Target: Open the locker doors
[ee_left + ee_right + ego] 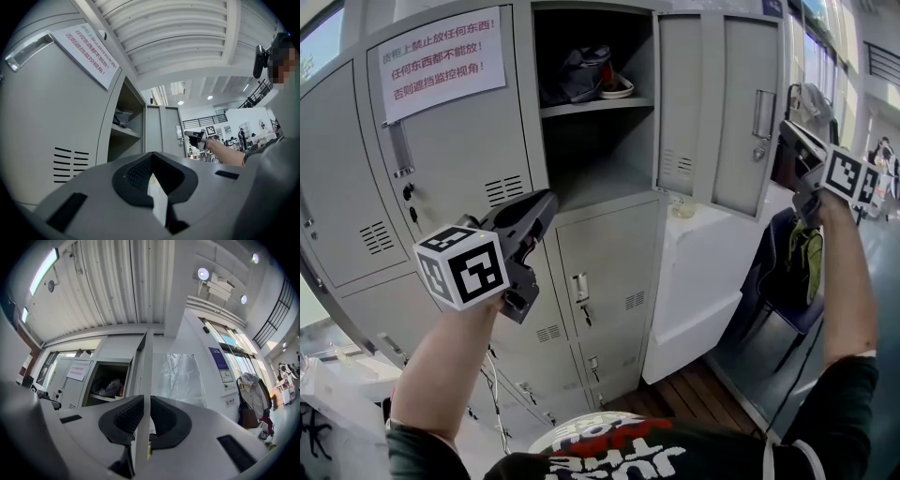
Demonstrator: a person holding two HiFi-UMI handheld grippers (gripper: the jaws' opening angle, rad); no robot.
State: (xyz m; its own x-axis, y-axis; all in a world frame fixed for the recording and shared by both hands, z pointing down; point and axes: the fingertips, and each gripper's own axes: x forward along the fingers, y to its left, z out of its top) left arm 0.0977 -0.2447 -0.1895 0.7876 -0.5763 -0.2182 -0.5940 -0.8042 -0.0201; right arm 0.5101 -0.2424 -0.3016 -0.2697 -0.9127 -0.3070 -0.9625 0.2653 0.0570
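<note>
The grey upper middle locker stands open, its door (712, 112) swung out to the right with its handle (764, 112) facing me. My right gripper (787, 131) is at that door's free edge. In the right gripper view the thin door edge (144, 366) runs between the jaws and my right gripper (143, 401) is shut on it. My left gripper (546, 199) hangs shut and empty in front of the closed locker door (459, 169) that carries a paper sign (441, 61). The left gripper view shows my left gripper (151, 161) beside that door (56, 117), apart from it.
A shelf in the open compartment (586, 75) holds shoes and a bag. Closed lower lockers (600, 272) are below. A white counter (712, 272) and a blue chair (797, 262) stand at the right. A jacket (253, 394) hangs on the far wall.
</note>
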